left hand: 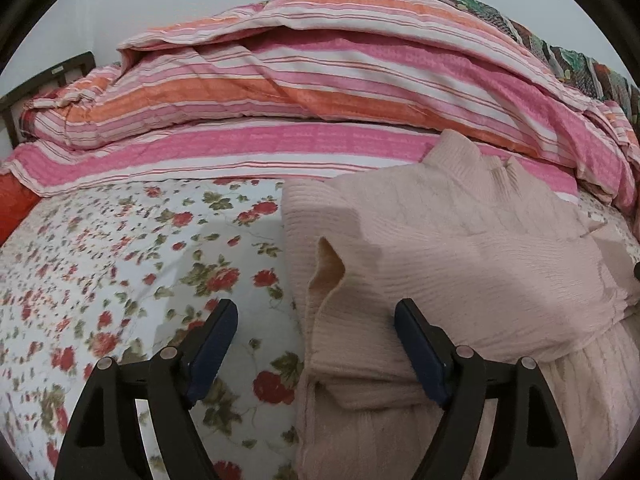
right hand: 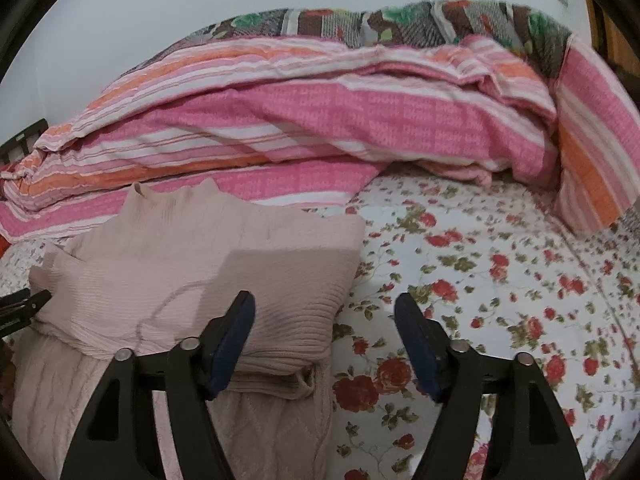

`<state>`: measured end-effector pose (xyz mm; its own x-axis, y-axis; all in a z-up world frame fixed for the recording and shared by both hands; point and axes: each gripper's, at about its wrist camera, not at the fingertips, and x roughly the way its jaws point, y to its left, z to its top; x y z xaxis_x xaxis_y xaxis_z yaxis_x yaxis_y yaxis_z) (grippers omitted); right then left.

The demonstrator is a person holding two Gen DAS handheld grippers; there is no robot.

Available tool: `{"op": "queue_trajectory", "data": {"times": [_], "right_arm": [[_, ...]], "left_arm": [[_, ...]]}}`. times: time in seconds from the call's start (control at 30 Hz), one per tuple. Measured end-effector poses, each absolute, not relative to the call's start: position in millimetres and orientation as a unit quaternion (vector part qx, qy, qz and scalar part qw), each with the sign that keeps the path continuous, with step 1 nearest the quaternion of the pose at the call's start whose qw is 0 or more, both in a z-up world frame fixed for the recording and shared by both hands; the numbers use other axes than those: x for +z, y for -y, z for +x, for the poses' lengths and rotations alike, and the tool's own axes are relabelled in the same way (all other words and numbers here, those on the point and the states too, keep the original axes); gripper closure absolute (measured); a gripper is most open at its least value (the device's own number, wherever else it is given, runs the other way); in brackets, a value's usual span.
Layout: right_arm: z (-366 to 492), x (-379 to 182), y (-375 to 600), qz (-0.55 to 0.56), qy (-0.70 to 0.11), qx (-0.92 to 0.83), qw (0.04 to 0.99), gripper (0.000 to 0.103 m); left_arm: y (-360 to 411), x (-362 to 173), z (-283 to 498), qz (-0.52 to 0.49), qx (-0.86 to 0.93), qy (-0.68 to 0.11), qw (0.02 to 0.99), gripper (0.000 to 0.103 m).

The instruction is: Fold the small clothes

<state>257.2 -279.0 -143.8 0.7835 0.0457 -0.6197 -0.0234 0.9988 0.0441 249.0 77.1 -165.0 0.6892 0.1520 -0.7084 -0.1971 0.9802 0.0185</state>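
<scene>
A pale pink knitted sweater (left hand: 460, 248) (right hand: 180, 264) lies partly folded on the floral bedsheet (left hand: 120, 248) (right hand: 500, 280), its upper part doubled over a cable-knit lower part. My left gripper (left hand: 316, 308) is open and straddles the sweater's left edge: one finger over the sheet, the other over the knit. A folded sleeve with its cuff turned up lies between the fingers, untouched by the pads. My right gripper (right hand: 325, 300) is open at the sweater's right edge, left finger over the ribbed fold, right finger over the sheet. The left gripper's tip (right hand: 28, 304) shows at the sweater's far side.
A bunched pink, orange and white striped duvet (left hand: 320, 92) (right hand: 320, 120) fills the back of the bed, with a dark patterned blanket (right hand: 400, 24) behind it against a pale wall. A dark bed frame (left hand: 48, 76) shows at far left. Bare floral sheet lies on either side of the sweater.
</scene>
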Motion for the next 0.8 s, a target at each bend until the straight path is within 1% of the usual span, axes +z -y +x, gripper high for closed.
{"op": "queue_trajectory", "data": {"times": [0.1, 0.2, 0.37, 0.53, 0.67, 0.8], "right_arm": [[255, -142, 286, 0.031, -0.332, 0.008, 0.943, 0.024], [249, -138, 297, 0.063, -0.353, 0.018, 0.933, 0.024], [210, -134, 308, 0.100, -0.366, 0.033, 0.925, 0.024], [153, -140, 305, 0.088, -0.376, 0.020, 0.922, 0.024], [111, -142, 302, 0.076, -0.365, 0.034, 0.927, 0.024], [71, -141, 300, 0.065, -0.343, 0.028, 0.937, 0.024]], "left_arm": [[-79, -163, 238, -0.038, 0.098, -0.384, 0.917, 0.022], [-82, -158, 216, -0.050, 0.083, -0.377, 0.921, 0.022], [-86, -160, 177, -0.069, 0.049, -0.379, 0.922, 0.022], [-81, -161, 133, -0.076, 0.017, -0.363, 0.929, 0.022], [-82, -163, 104, -0.106, -0.008, -0.363, 0.926, 0.023], [-75, -163, 72, -0.103, -0.027, -0.365, 0.925, 0.024]]}}
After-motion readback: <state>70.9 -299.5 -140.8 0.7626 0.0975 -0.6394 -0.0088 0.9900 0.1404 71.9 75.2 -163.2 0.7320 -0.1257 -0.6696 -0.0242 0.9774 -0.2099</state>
